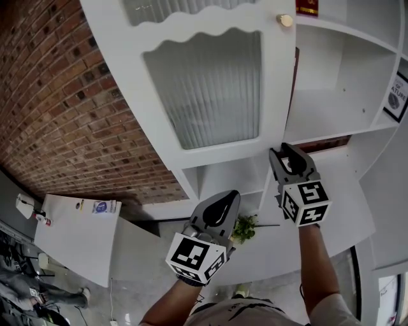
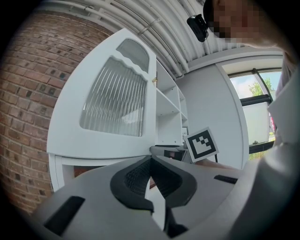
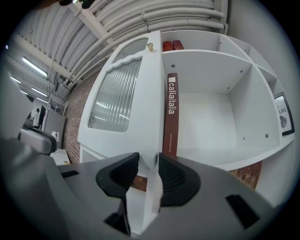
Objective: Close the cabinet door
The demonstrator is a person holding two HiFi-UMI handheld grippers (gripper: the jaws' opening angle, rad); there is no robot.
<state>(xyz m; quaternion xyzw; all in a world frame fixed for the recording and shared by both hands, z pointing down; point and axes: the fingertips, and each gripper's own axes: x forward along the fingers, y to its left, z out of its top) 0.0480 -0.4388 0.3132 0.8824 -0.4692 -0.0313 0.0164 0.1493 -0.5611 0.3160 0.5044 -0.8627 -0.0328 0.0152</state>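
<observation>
The white cabinet door [image 1: 210,89] with a ribbed glass pane stands swung out from the open shelves [image 1: 344,83]; its small brass knob [image 1: 285,20] is near the free edge. My right gripper [image 1: 285,153] is at the door's lower free corner, and in the right gripper view its jaws [image 3: 149,169] are shut on the door's [image 3: 117,93] thin edge. My left gripper [image 1: 223,207] hangs lower and to the left, below the door, shut with nothing in it [image 2: 150,163]. The left gripper view shows the door [image 2: 112,98] from the front.
A brown book [image 3: 171,117] stands inside the shelf just behind the door's edge. Red items [image 1: 307,6] sit on the top shelf. A brick wall [image 1: 57,95] lies on the left, a small plant [image 1: 244,227] below, and a framed print [image 1: 398,95] at the far right.
</observation>
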